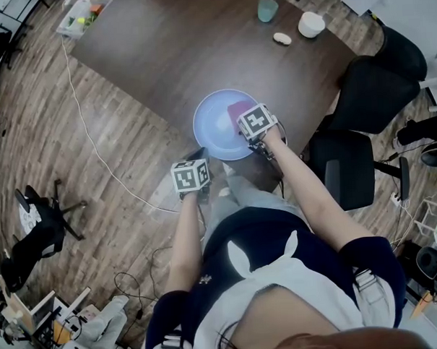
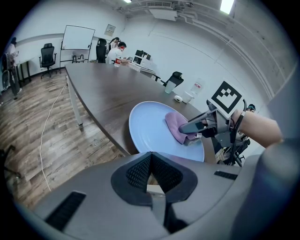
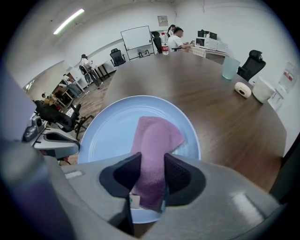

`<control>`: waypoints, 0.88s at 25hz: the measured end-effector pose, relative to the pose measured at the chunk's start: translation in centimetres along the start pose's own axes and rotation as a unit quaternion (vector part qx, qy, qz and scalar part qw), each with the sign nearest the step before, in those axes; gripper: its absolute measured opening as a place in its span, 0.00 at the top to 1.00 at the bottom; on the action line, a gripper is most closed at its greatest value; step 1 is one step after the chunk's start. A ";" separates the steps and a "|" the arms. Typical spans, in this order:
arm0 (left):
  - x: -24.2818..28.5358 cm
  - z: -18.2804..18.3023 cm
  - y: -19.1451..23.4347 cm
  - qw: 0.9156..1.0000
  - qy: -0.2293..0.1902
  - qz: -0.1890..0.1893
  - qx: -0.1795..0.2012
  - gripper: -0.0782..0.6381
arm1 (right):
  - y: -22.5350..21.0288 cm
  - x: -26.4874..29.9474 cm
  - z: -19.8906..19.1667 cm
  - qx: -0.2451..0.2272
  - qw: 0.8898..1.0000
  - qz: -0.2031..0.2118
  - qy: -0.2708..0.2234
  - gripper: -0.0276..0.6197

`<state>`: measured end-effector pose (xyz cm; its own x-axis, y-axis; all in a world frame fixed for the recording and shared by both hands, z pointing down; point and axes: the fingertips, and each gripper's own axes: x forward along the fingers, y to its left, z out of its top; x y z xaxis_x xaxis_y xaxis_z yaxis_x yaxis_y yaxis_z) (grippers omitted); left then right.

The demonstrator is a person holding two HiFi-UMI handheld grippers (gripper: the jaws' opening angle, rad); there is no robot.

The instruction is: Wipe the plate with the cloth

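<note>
Pinching purple cloth [image 3: 157,133] in right gripper [image 3: 152,157], jaws set wide, pads pressing cloth's near end. Rest of cloth lying flat on blue plate [image 3: 108,131], right of centre. Holding left gripper [image 2: 150,157] just beside plate's near rim, jaws closed together, nothing between. Plate set on brown table [image 3: 197,89], near edge.

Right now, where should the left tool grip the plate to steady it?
Probably its bare near rim, from the table edge: the plate lies flat, so only the rim offers a bite, and the right tool holds the cloth on the other side. Open the left tool first.
</note>
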<state>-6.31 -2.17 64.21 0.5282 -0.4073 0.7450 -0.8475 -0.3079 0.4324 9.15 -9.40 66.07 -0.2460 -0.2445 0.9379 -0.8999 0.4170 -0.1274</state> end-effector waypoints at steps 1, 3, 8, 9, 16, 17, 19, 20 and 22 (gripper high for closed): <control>0.0 0.0 -0.1 1.000 0.000 0.000 0.000 0.88 | 0.2 0.0 0.0 -0.001 1.000 0.003 0.000 0.73; 0.0 0.0 -0.2 1.000 -0.001 0.000 -0.001 0.88 | 0.7 0.0 0.1 -0.006 1.000 0.010 0.000 0.73; 0.2 0.1 -0.2 1.000 -0.002 0.000 -0.004 0.88 | 2.7 0.5 0.7 -0.037 0.999 0.030 -0.002 0.73; 0.2 0.1 -0.2 1.000 -0.003 -0.001 -0.005 0.88 | 3.0 0.5 0.8 -0.046 0.998 0.032 -0.004 0.73; 0.2 0.2 -0.2 1.000 -0.002 0.000 -0.003 0.88 | 4.7 0.7 1.0 -0.068 0.996 0.047 -0.020 0.68; 0.2 0.2 -0.1 1.000 -0.001 0.000 -0.003 0.88 | 4.8 0.6 1.1 -0.065 0.996 0.049 -0.023 0.67; 0.2 0.2 -0.1 1.000 0.000 -0.001 -0.005 0.88 | 5.0 0.1 1.3 -0.060 0.996 0.052 -0.033 0.66; 0.2 0.2 0.0 1.000 0.001 -0.002 -0.008 0.88 | 5.1 -0.2 1.4 -0.058 0.996 0.052 -0.040 0.66; 0.1 0.3 -0.1 1.000 0.002 -0.001 -0.011 0.88 | 5.3 -1.1 1.5 -0.055 0.996 0.049 -0.060 0.66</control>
<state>-6.17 -2.43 64.07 0.5297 -0.4039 0.7459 -0.8474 -0.2895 0.4450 4.16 -8.23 63.89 -0.3779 -0.2976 0.8767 -0.8265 0.5352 -0.1746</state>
